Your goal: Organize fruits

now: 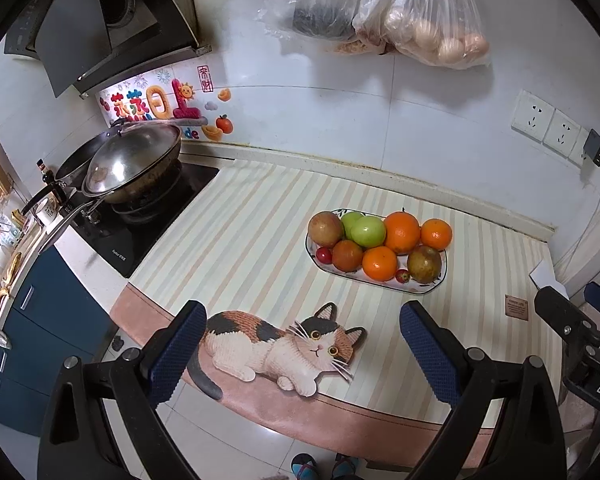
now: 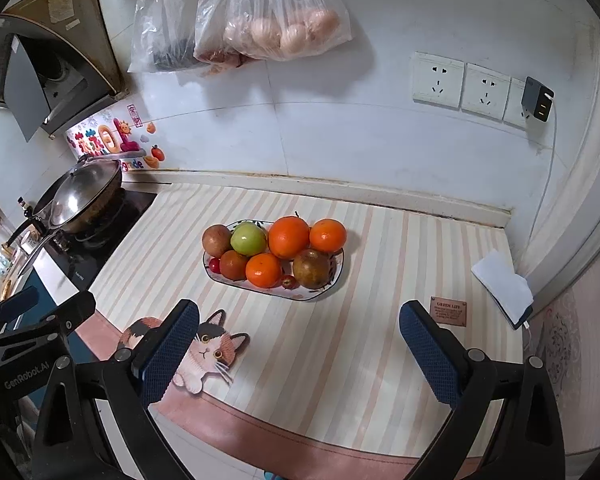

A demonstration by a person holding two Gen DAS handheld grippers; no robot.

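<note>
An oval white plate (image 1: 380, 282) (image 2: 328, 286) sits on the striped mat, piled with fruit: oranges (image 1: 401, 232) (image 2: 288, 237), green apples (image 1: 368, 231) (image 2: 248, 238), brownish round fruits (image 1: 424, 263) (image 2: 311, 268) and small red fruits (image 1: 323, 255) (image 2: 288, 281). My left gripper (image 1: 302, 328) is open and empty, held above the mat's front edge, well short of the plate. My right gripper (image 2: 300, 330) is open and empty, also in front of the plate. Each gripper shows at the edge of the other's view.
A covered wok (image 1: 134, 164) (image 2: 82, 200) sits on the stove at the left. Plastic bags (image 1: 428, 16) (image 2: 268, 20) hang on the wall above. Wall sockets with a charger (image 2: 537, 99) are at the right. A white box (image 2: 502, 286) lies at the mat's right edge.
</note>
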